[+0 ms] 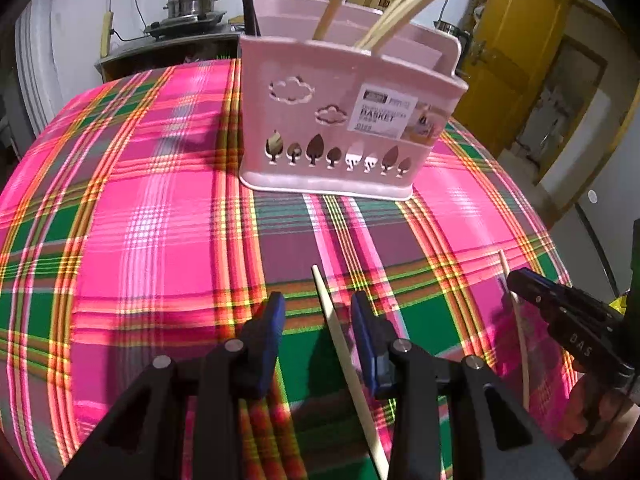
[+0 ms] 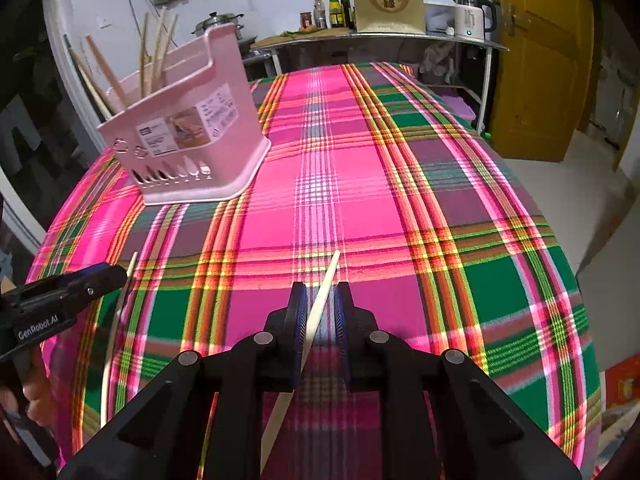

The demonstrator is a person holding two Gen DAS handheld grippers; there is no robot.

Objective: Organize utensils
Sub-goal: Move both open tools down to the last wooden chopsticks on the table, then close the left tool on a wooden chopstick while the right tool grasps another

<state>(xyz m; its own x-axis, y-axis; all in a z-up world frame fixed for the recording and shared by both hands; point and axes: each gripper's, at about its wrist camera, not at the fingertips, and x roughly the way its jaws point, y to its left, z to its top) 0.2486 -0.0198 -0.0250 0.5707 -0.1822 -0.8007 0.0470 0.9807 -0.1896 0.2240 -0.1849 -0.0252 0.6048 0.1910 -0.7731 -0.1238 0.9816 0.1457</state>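
Both grippers sit low over the plaid tablecloth (image 2: 400,184), one chopstick apiece. Left gripper (image 1: 318,316): jaws apart, pale chopstick (image 1: 344,356) lying diagonally in the gap; the right finger looks v. close to it, contact not confirmed. Chopstick seems to rest on the cloth, so prob. lining up a pinch, not yet holding. Right gripper (image 2: 320,308): gap much narrower, its chopstick (image 2: 316,312) crossing between the pads at a slant, tip fwd. Whether it's clamped: can't tell, a sliver of space shows on the right side.

Pink utensil basket (image 1: 336,120) stands upright towards the far-left of the table, well apart from both grippers. Several chopsticks (image 1: 384,20) already lean in its rear compartments, splayed against the dividers. Judgement: sorting partly done; these two sticks are the remainder visible. Next needs a firm grip near mid-length, else the stick pivots when lifted.
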